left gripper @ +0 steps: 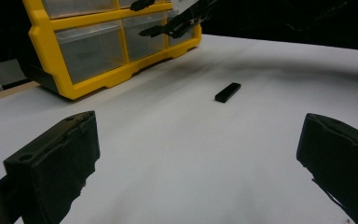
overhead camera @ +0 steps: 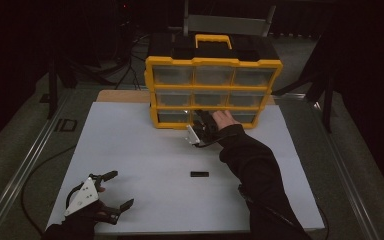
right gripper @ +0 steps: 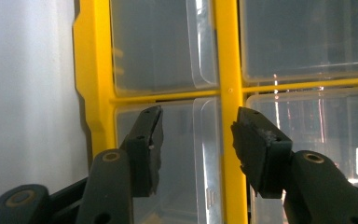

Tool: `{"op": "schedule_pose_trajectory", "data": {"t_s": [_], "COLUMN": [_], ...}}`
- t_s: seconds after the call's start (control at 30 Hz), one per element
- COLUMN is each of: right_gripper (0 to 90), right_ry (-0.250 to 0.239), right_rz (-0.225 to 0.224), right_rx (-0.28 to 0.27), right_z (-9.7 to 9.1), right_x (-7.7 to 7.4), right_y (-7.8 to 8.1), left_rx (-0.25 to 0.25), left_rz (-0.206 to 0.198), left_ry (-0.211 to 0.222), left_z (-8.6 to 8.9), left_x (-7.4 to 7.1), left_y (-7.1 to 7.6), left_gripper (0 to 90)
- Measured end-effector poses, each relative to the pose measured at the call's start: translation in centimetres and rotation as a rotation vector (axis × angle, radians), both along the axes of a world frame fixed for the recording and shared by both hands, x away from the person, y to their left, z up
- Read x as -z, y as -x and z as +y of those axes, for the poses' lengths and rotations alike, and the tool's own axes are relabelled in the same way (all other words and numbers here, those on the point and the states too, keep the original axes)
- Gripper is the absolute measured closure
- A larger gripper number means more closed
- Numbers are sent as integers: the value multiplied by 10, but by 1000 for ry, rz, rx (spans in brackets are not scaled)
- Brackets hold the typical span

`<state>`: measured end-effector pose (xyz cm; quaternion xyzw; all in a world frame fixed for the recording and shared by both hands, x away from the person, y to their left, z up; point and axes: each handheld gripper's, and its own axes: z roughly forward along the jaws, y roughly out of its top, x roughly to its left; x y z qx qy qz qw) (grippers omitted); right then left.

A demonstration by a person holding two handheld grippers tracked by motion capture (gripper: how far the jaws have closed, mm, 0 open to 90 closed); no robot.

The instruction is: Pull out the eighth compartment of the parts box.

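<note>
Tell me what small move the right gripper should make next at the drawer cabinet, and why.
Probably ease the right gripper forward and close on the clear drawer's handle lip. Its fingers stand half apart on either side of that lip on the yellow cabinet, not yet pressing it.

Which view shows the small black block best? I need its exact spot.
The left gripper view: the small black block lies unobstructed on the white sheet. The high view shows it tiny.

You see a yellow-framed organizer (overhead camera: 213, 62) with clear drawers (right gripper: 163, 51) and a black top, a small black block (overhead camera: 199, 174) on the white tabletop (overhead camera: 145, 160), and your black claws (right gripper: 193, 135).
</note>
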<state>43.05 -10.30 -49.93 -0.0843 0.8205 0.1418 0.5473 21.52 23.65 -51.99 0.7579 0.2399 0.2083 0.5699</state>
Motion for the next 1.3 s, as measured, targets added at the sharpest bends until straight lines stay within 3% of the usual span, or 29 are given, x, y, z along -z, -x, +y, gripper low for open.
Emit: {"op": "schedule_pose_trajectory", "data": {"t_s": [0.23,0.5,0.6,0.9,1.3], "right_gripper": [519,594,653,660,696], "right_ry": [45,50,72,84,146], "right_rz": [-20,-36,-70,-93,-164], "right_rx": [33,55,73,118,191], "right_z": [2,7,9,16,29], "right_x": [5,8,9,14,22], "right_y": [-2,-4,-4,-2,0], "left_rx": [-1,0,1,1,1], "left_rz": [-2,-5,-5,-6,-5], "left_ry": [-1,-3,-4,-7,-12], "left_z": [0,0,0,-1,-1], "left_x": [0,0,0,0,0], "left_y": [0,0,0,0,0], "left_gripper": [0,0,0,0,0]}}
